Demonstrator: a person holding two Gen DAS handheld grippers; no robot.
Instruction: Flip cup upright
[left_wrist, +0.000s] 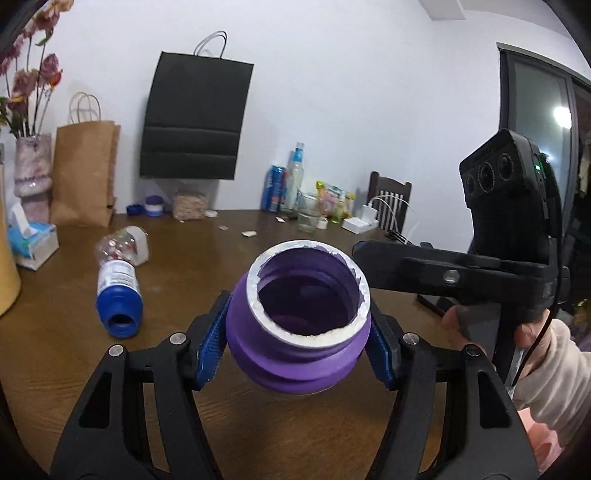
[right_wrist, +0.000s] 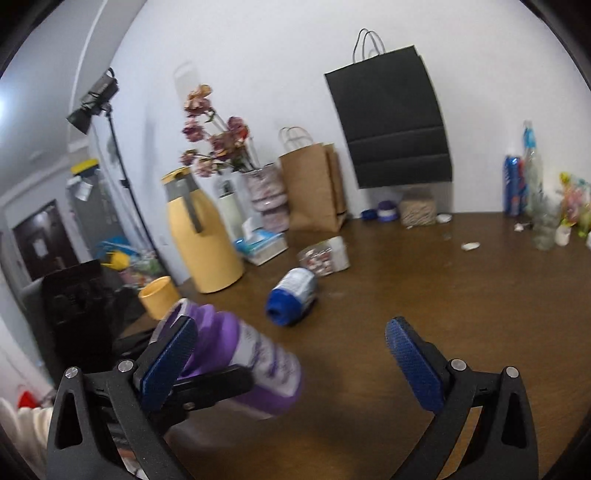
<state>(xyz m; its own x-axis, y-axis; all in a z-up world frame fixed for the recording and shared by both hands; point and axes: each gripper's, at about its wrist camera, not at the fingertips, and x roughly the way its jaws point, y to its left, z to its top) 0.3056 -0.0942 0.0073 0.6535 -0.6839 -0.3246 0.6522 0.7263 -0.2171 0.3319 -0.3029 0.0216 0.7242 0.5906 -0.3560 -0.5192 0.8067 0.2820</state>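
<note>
A purple cup (left_wrist: 295, 350) with a white rim sits between the blue pads of my left gripper (left_wrist: 295, 354), which is shut on its body. Its mouth faces away from the camera and slightly up, above the brown table (left_wrist: 258, 424). In the right wrist view the same cup (right_wrist: 251, 362) appears tilted at lower left, held by the left gripper's black fingers (right_wrist: 207, 387). My right gripper (right_wrist: 295, 365) is open and empty, just right of the cup. Its body also shows in the left wrist view (left_wrist: 461, 273).
A blue-capped bottle (left_wrist: 118, 284) lies on its side on the table, with a plastic jar (left_wrist: 125, 243) behind it. A tissue box (left_wrist: 33, 243), brown paper bag (left_wrist: 85, 173), flower vase (left_wrist: 31, 170), yellow jug (right_wrist: 201, 236), yellow cup (right_wrist: 159, 295) and bottles (left_wrist: 291, 181) line the edges.
</note>
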